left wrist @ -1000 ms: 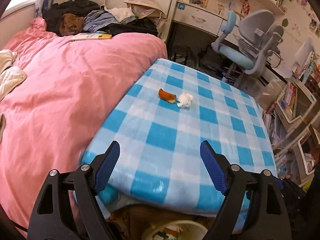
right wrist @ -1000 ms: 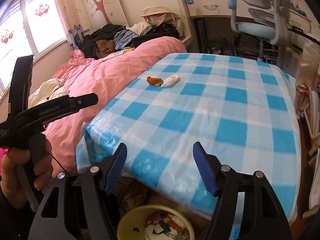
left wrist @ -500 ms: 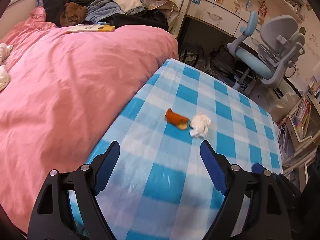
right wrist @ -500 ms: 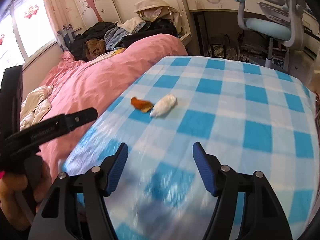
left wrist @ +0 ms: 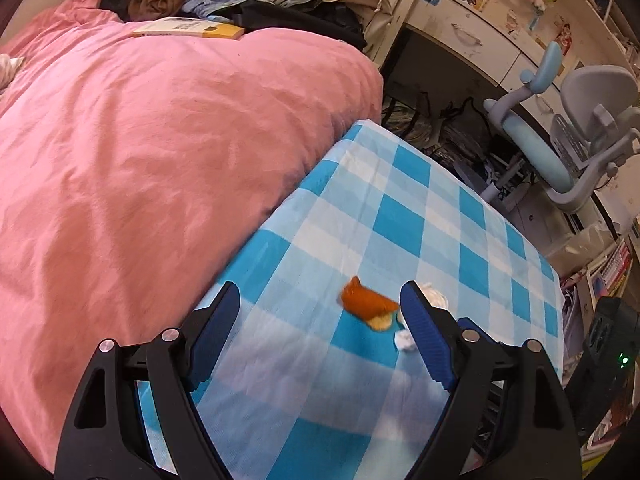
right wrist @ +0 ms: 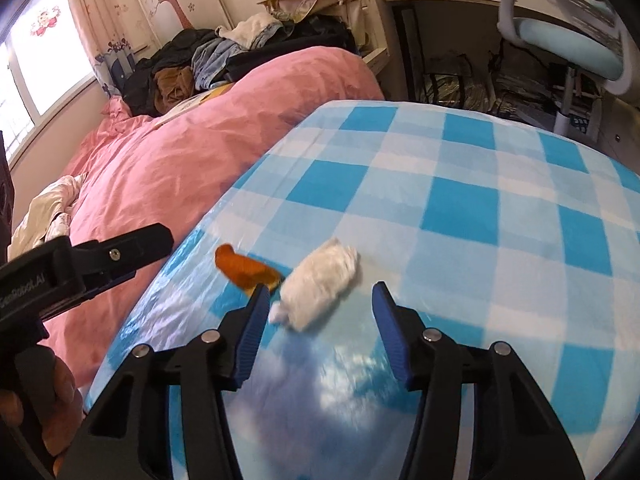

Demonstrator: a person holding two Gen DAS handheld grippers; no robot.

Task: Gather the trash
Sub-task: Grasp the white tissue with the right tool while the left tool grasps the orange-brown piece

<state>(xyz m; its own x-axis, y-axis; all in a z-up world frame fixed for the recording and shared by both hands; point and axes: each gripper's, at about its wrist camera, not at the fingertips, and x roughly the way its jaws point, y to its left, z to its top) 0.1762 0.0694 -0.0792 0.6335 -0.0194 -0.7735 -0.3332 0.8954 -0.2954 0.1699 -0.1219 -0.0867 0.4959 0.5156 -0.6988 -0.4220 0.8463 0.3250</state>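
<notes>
Lying on the blue-and-white checked tablecloth point(right wrist: 460, 184), near its bed-side edge: one orange peel point(right wrist: 245, 269) and one crumpled white tissue point(right wrist: 320, 283), just beside each other.

Showing in the right wrist view only: the tissue whole, sitting just ahead of the right gripper point(right wrist: 317, 302), whose jaws are closing, with nothing yet pressed between the pads; also the black body of the left tool held in a hand point(right wrist: 56, 412) at the left edge, and a window.

Showing in the left wrist view only: the left gripper point(left wrist: 320, 312) standing wide, gripping nothing, the peel point(left wrist: 368, 304) lying ahead between its fingers, nearer the right one, which is hiding most of the tissue point(left wrist: 434, 296); also one yellow book point(left wrist: 188, 29) on the pink duvet point(left wrist: 160, 152).

Appearing in both: one blue-grey desk chair point(left wrist: 560, 140), one heap of clothes point(right wrist: 224, 56).
</notes>
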